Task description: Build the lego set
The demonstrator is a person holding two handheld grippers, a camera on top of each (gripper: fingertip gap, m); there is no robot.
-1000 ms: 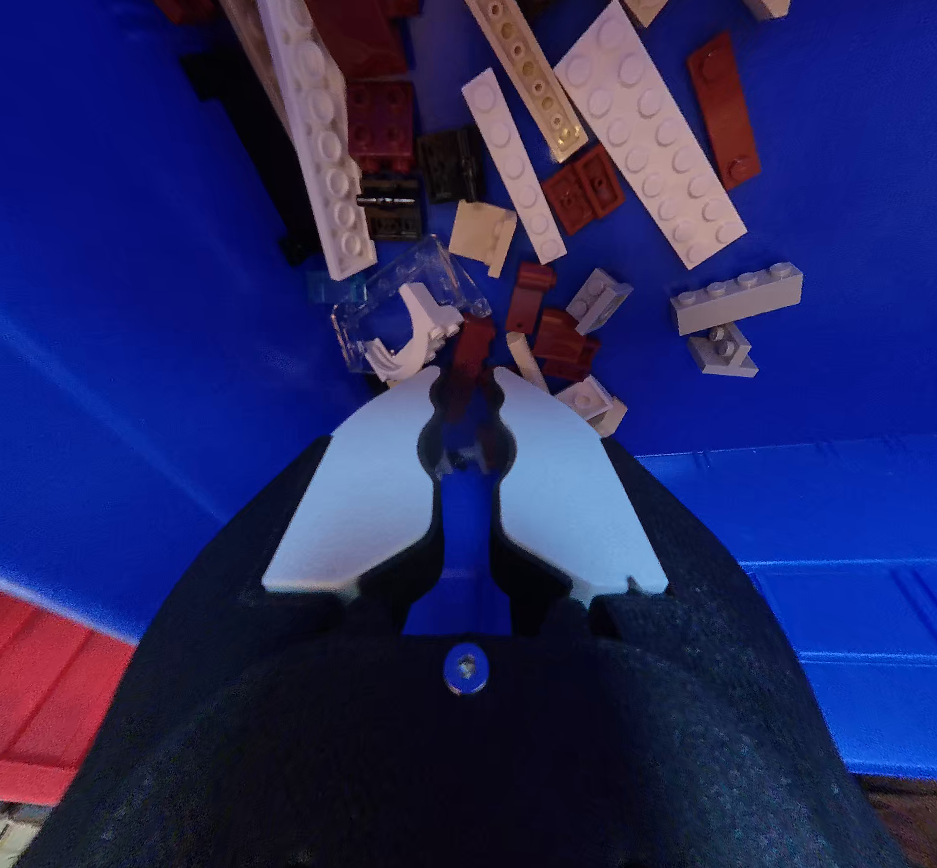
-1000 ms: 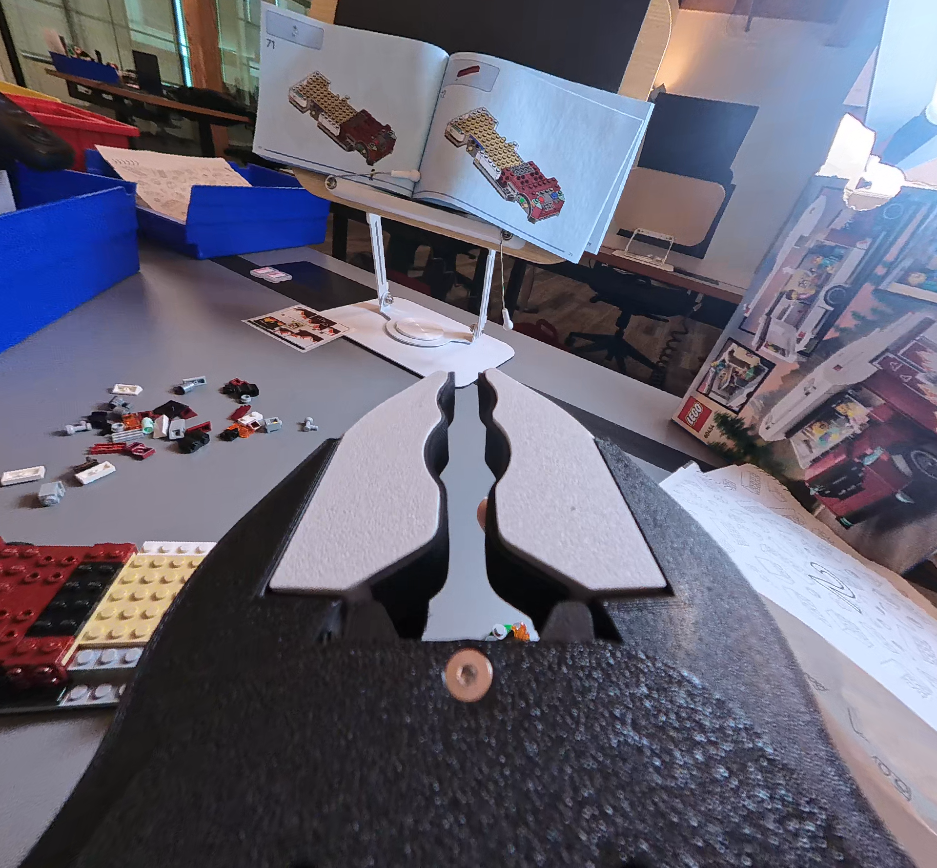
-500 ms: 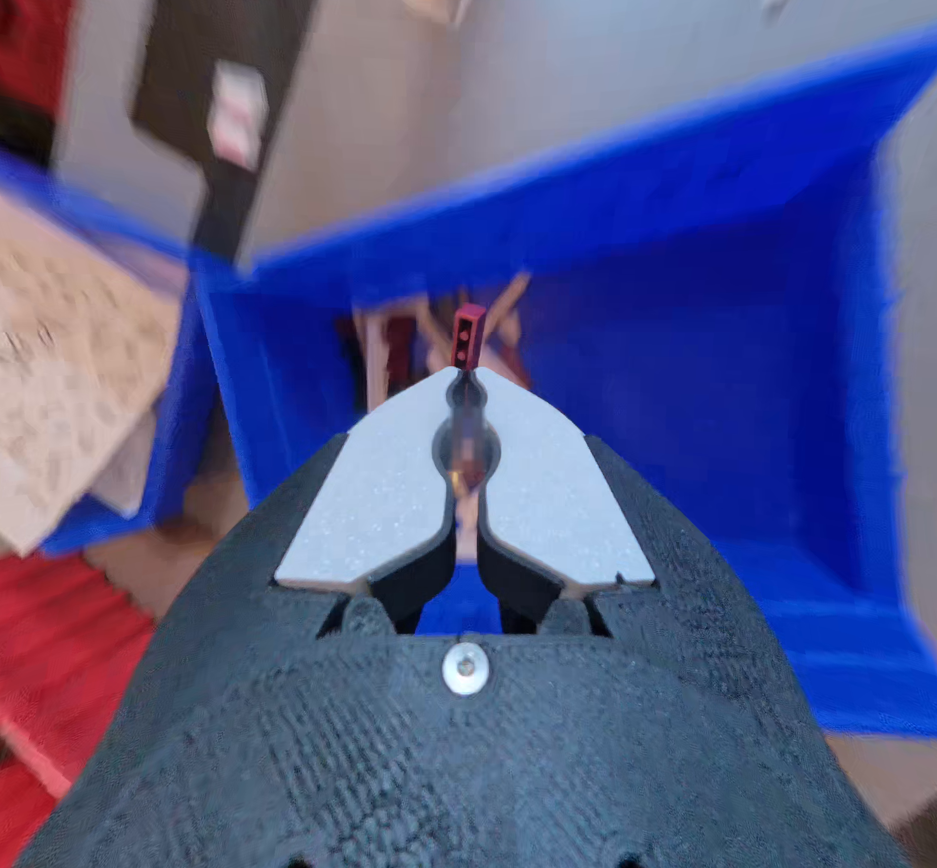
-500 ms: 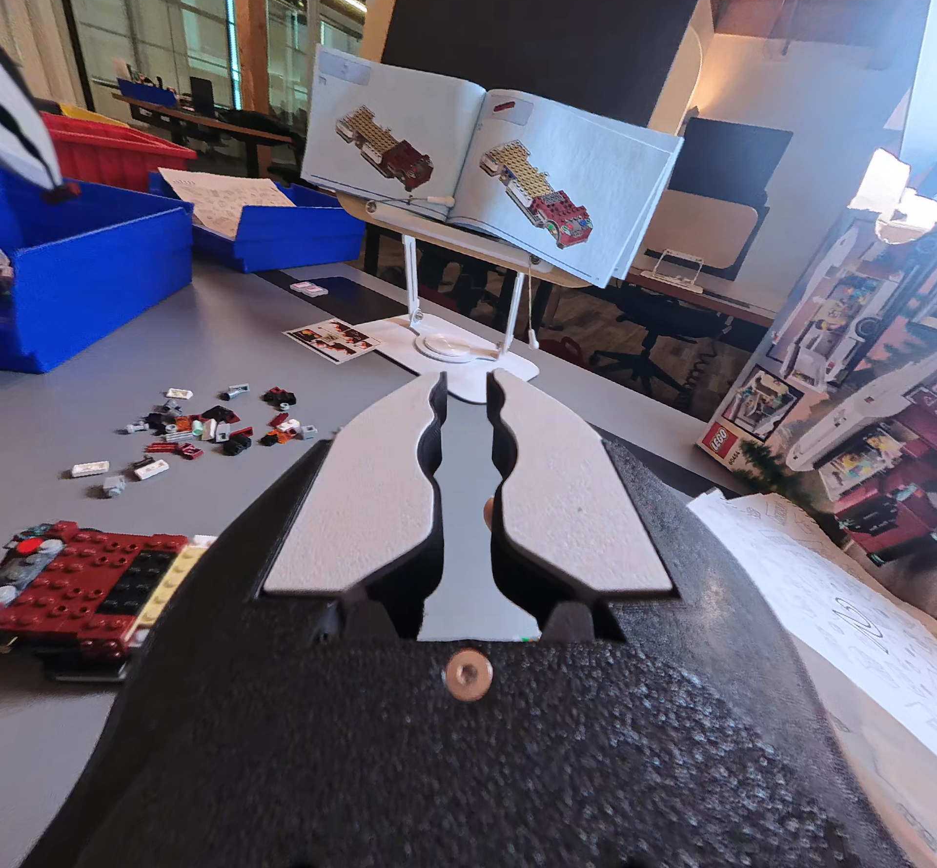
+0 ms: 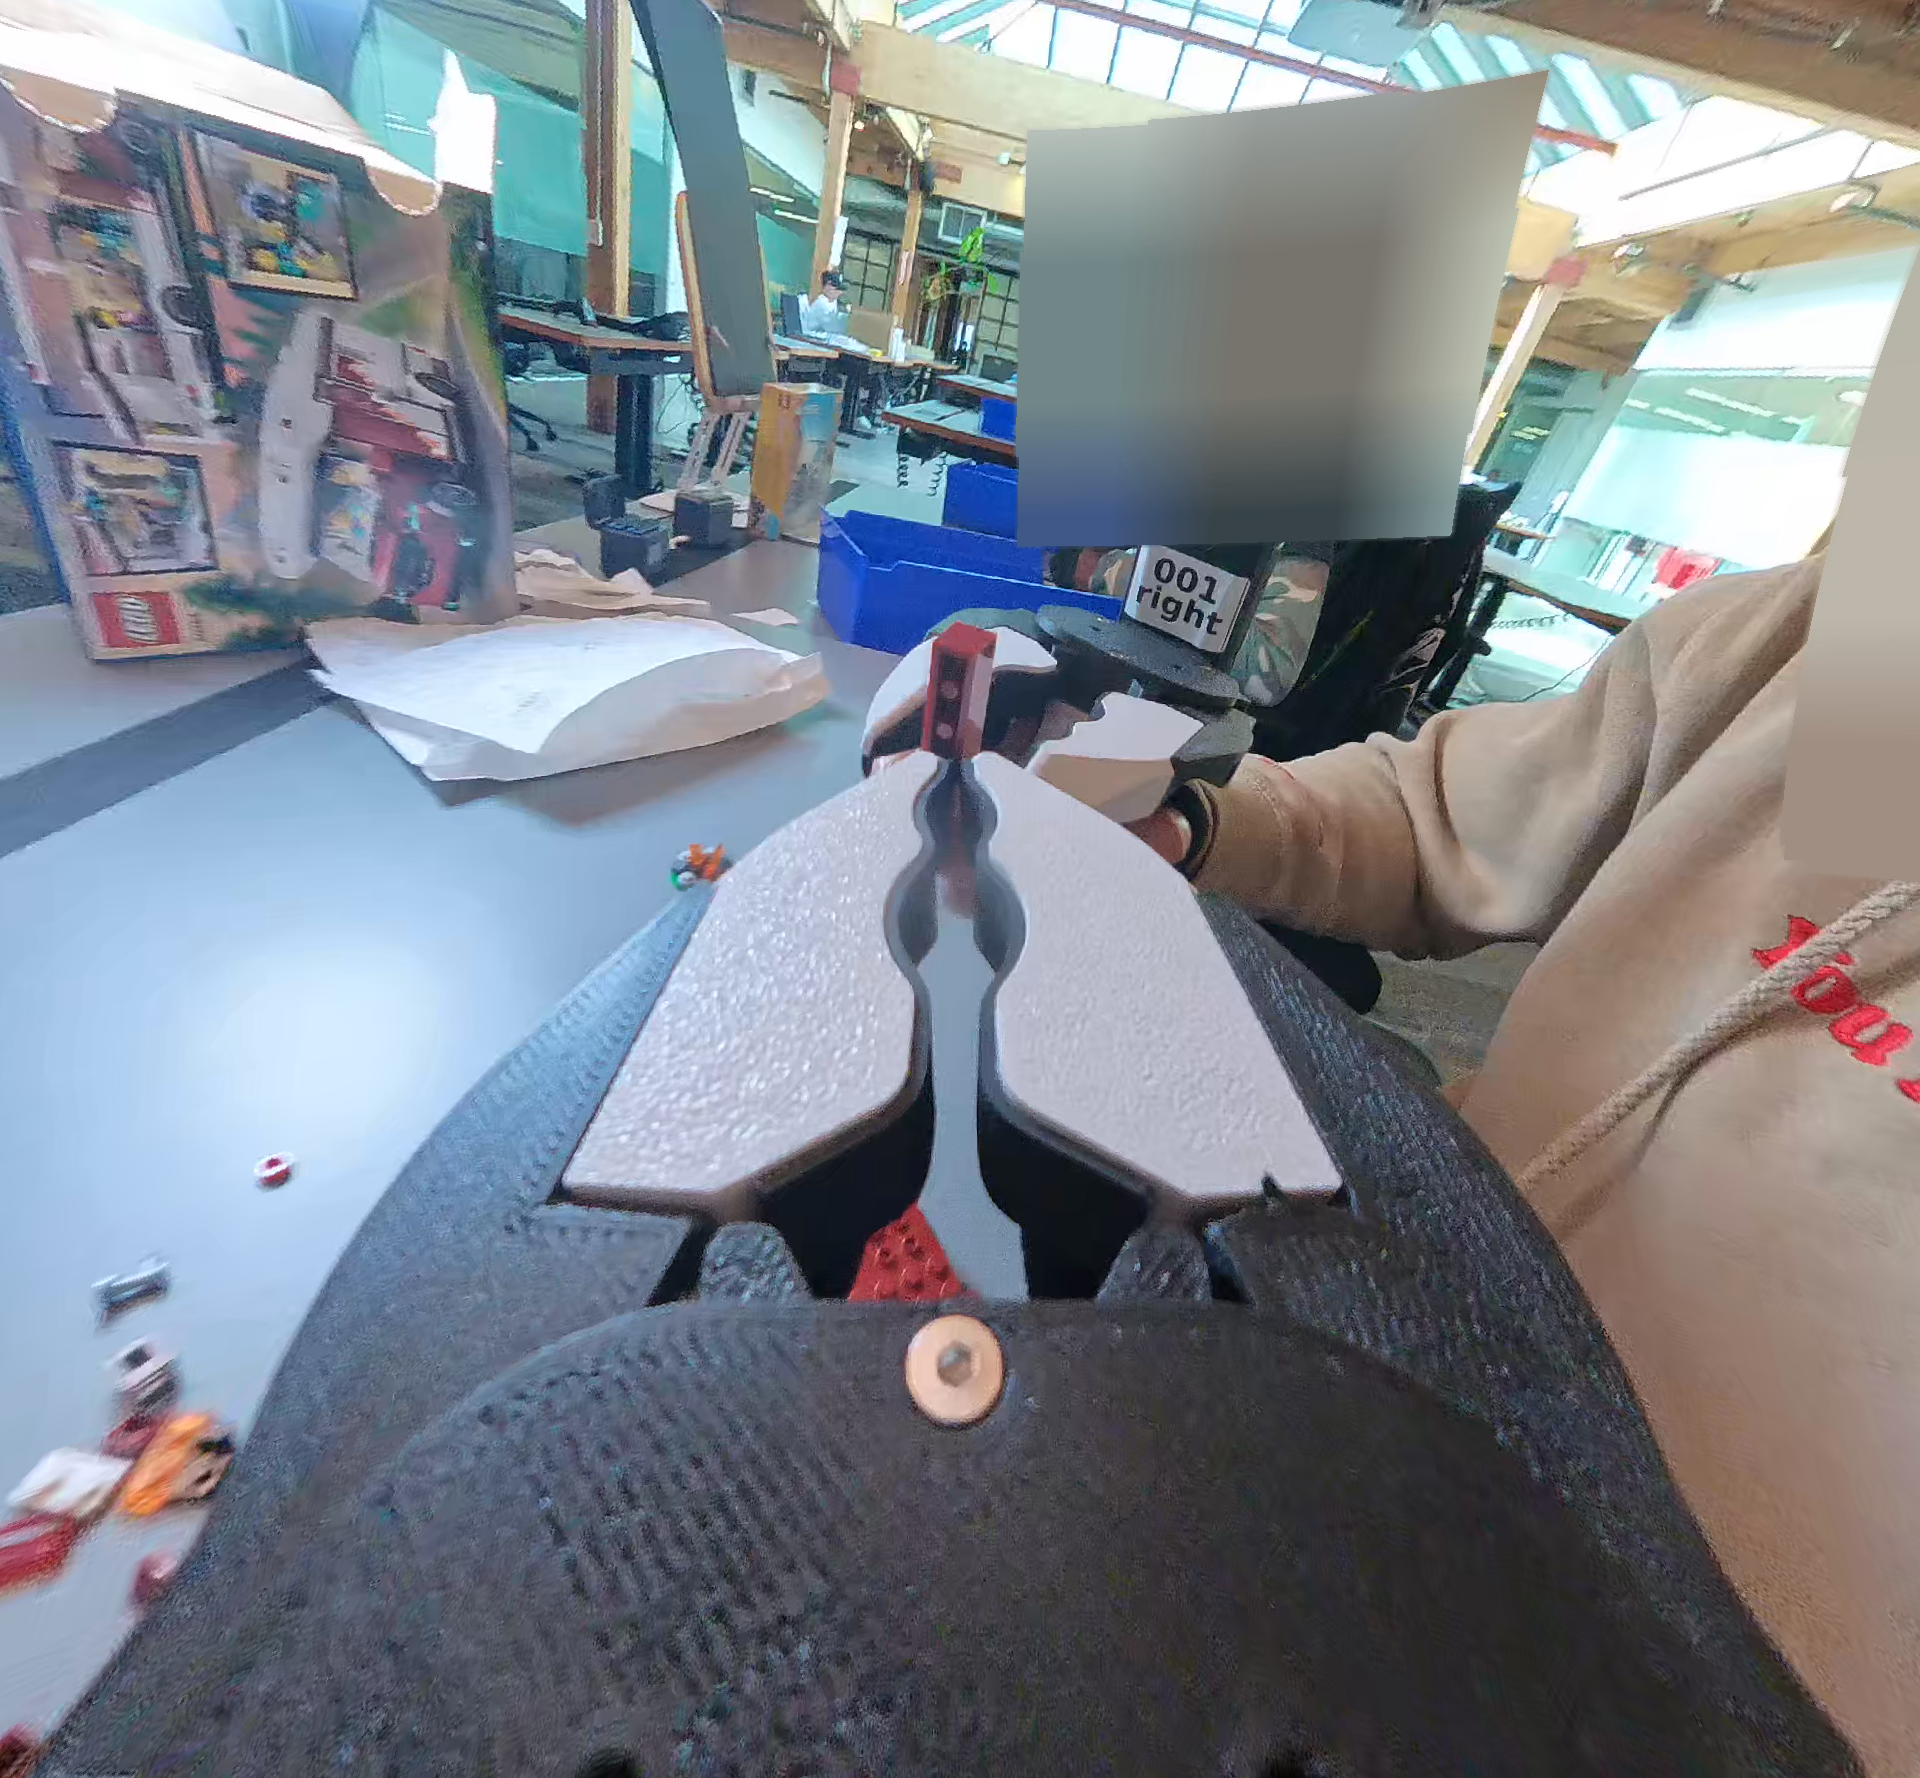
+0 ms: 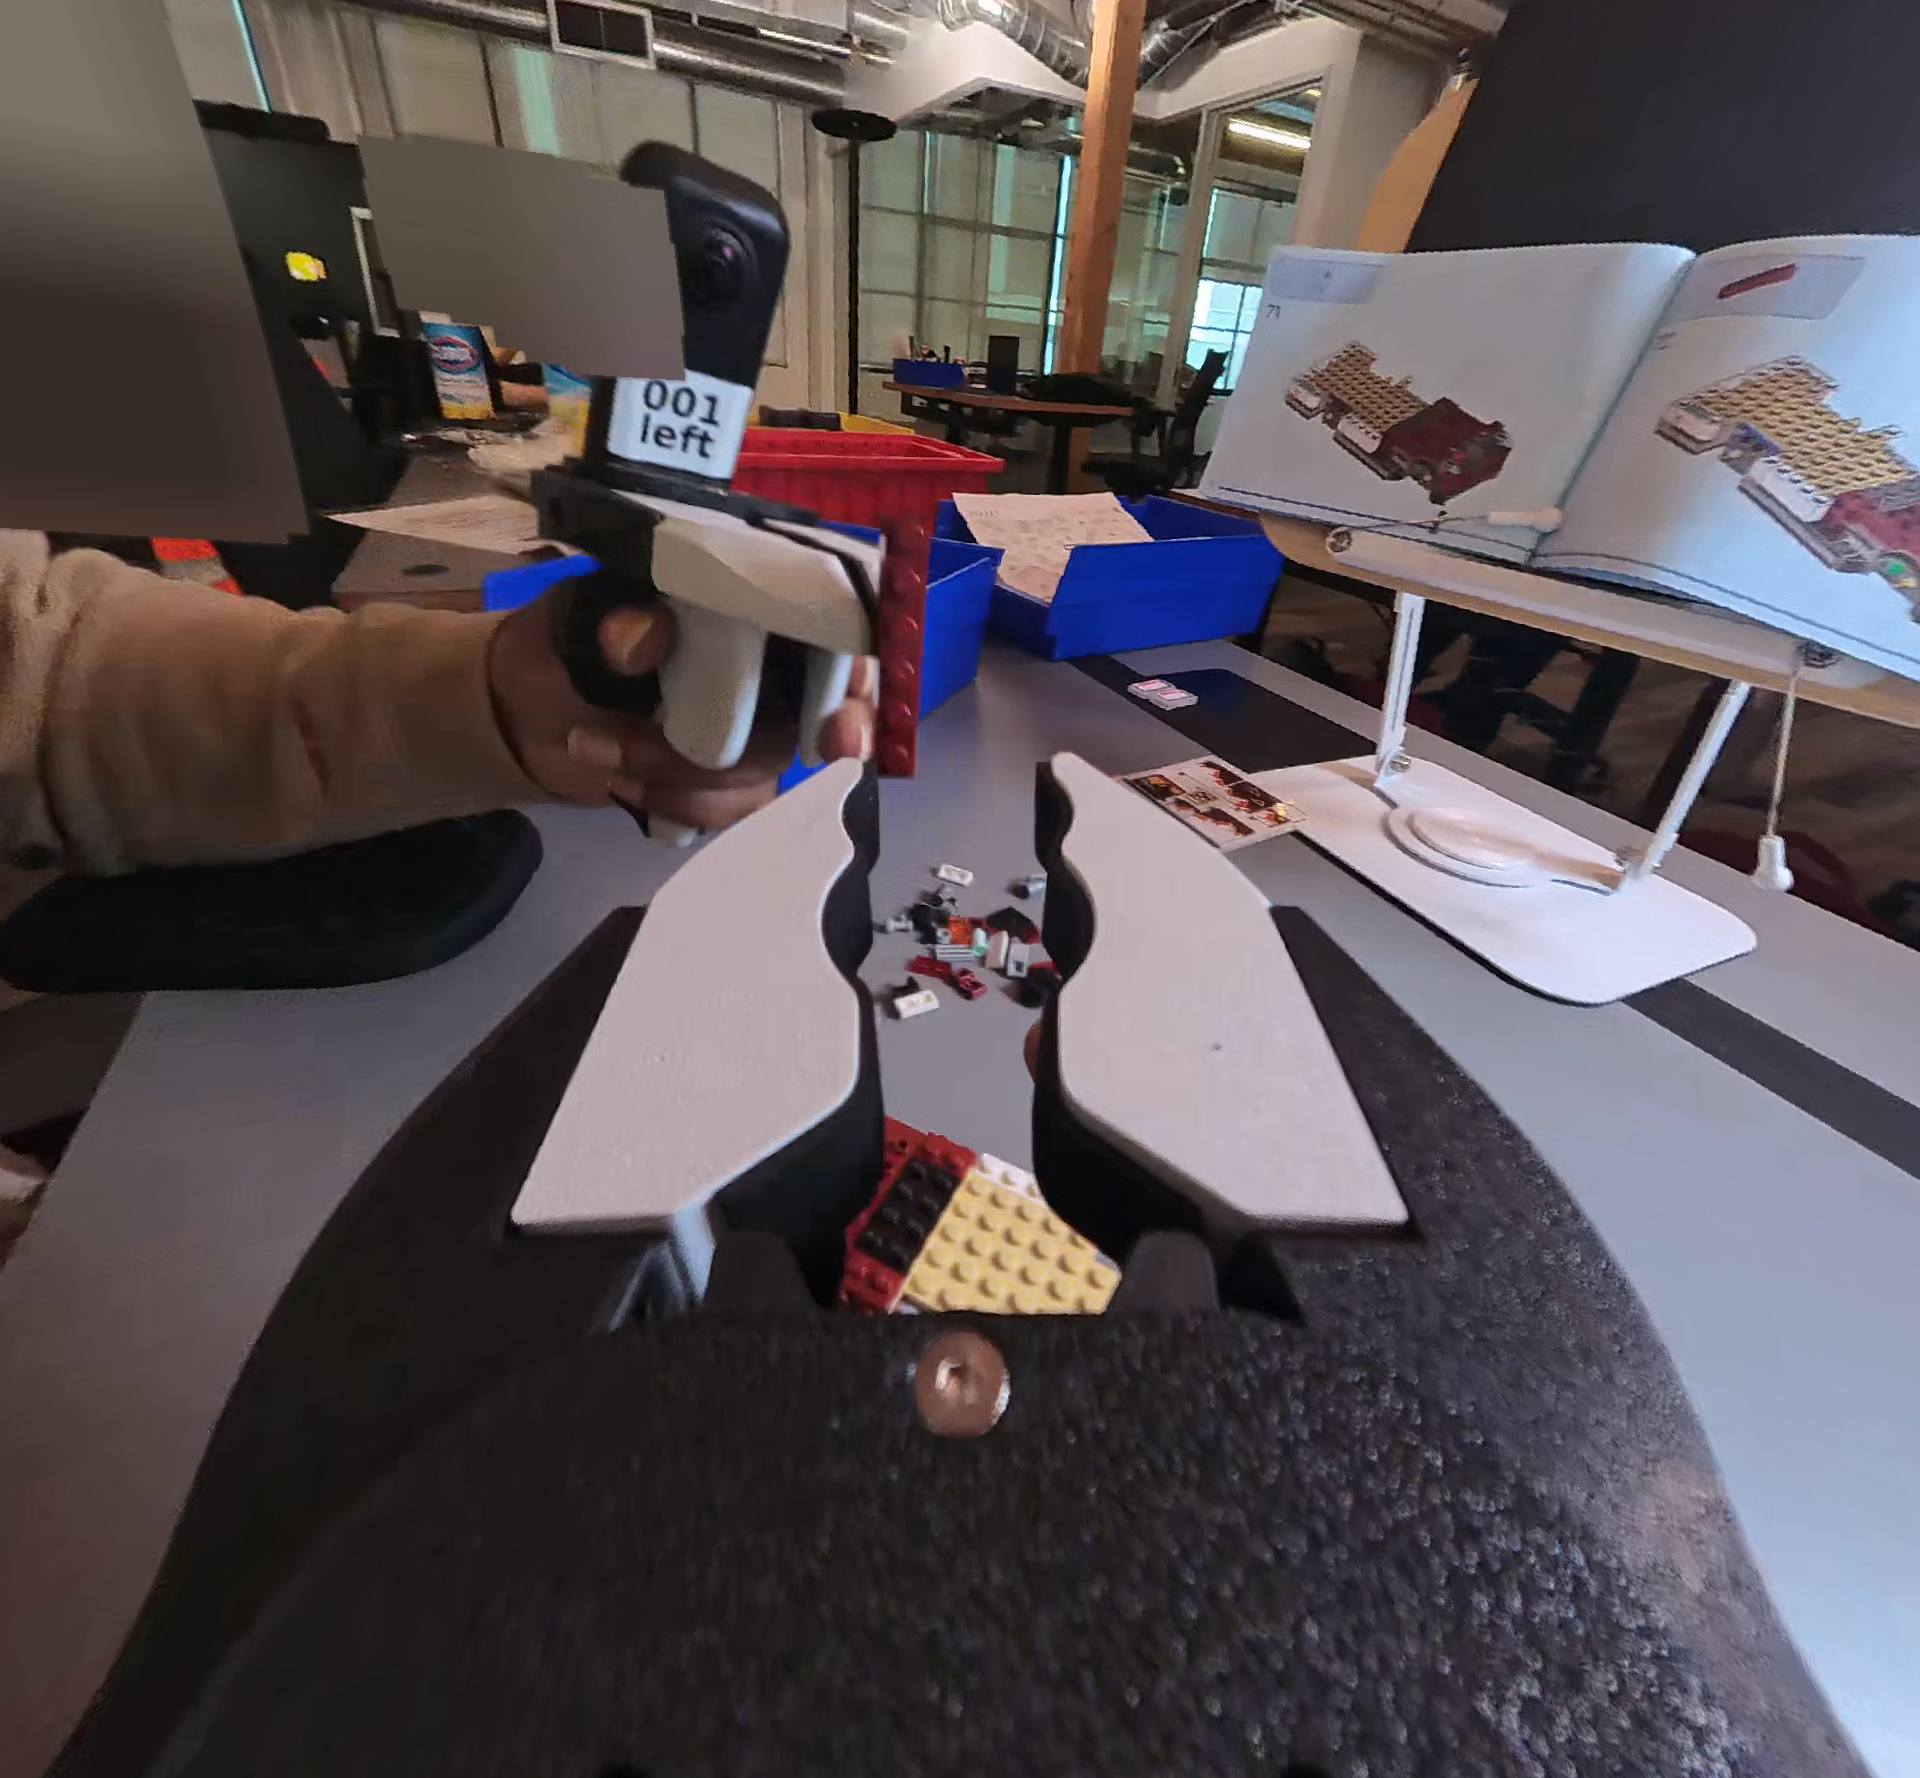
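Note:
My left gripper [image 5: 954, 767] is shut on a long dark red studded plate [image 5: 956, 705], which I see end-on, sticking up past the fingertips. In the right wrist view the same plate [image 6: 902, 648] hangs upright from the left gripper [image 6: 868, 575], pinched near its upper half, held above the grey table [image 6: 312, 1105]. My right gripper [image 6: 951, 772] is open and empty, its left fingertip [image 6: 831, 793] just below the plate's lower end. It also shows in the left wrist view [image 5: 1039, 720], open, right behind the plate.
Small loose pieces [image 6: 961, 939] lie on the table ahead of the right gripper, and a partly built red, black and tan model [image 6: 987, 1240] sits under it. An open booklet on a white stand [image 6: 1558, 398], blue bins [image 6: 1132, 575], a printed box [image 5: 260, 378] and paper bags [image 5: 561, 689] stand around. My two grippers' fingertips are within a few centimetres of each other.
My left gripper closed on the dark red plate in the blue bin, lifted it out and swung it over to the right gripper. The right gripper's jaws opened wider.

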